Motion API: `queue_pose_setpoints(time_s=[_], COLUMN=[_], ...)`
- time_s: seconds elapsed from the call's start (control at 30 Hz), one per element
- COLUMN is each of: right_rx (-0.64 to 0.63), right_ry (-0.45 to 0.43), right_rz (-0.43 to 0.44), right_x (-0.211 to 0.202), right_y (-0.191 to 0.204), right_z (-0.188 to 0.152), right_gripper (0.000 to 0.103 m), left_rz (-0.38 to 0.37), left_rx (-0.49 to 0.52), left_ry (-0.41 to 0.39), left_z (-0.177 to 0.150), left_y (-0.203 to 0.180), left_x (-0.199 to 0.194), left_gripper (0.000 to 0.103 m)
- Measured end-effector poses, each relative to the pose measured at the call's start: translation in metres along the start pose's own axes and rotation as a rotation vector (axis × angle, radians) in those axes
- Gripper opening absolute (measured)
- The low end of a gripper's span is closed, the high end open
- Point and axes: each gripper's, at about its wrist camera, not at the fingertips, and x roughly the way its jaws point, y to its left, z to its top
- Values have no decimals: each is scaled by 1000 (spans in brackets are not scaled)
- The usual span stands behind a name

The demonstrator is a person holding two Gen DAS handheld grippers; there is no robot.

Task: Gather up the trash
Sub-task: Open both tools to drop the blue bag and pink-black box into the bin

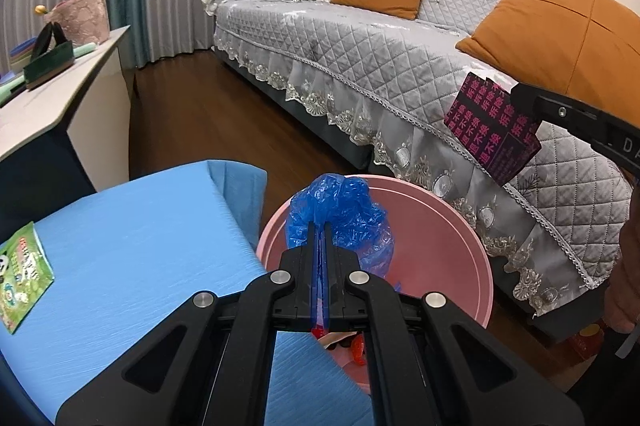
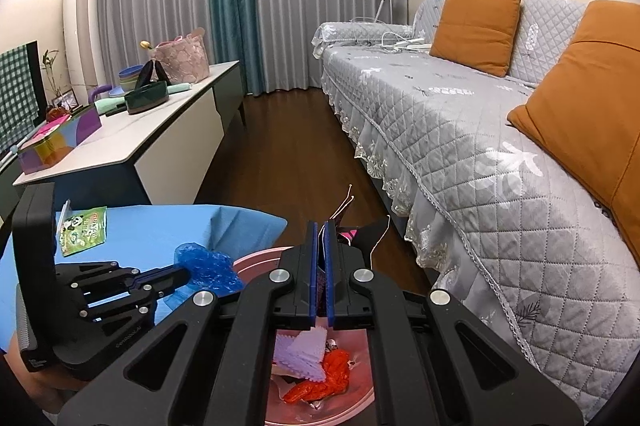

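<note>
Left wrist view: your left gripper (image 1: 320, 226) is closed tight on the blue plastic bag (image 1: 340, 214), above the pink bin (image 1: 460, 238). Your right gripper (image 2: 321, 226) pinches the dark printed wrapper (image 1: 490, 128) over it too.

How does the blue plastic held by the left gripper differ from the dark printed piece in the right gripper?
The blue plastic is crumpled, translucent film; the dark printed piece is flat, stiff and opaque with pink characters. The blue plastic hangs over the pink bin; the printed piece is up in front of the sofa. Both are clamped: left gripper, right gripper.
</note>
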Motion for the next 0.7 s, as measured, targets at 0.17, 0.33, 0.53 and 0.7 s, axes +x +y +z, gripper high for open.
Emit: queue_pose_setpoints(time_s=[0.17, 0.33, 0.53, 0.7], right_rx=[6, 6, 43, 73], right_ry=[6, 17, 16, 7], right_rz=[-3, -9, -43, -42], right_x=[3, 5, 3, -2], right_y=[-1, -1, -6, -5], right_z=[0, -1, 1, 5], right_gripper=[4, 9, 51, 51], left_rz=[-21, -31, -6, 19], left_rx=[13, 18, 11, 2], left_ry=[23, 36, 24, 1], left_z=[2, 2, 2, 3], left_y=[-4, -5, 3, 12], left_x=[5, 4, -13, -38], left_gripper=[1, 20, 31, 31])
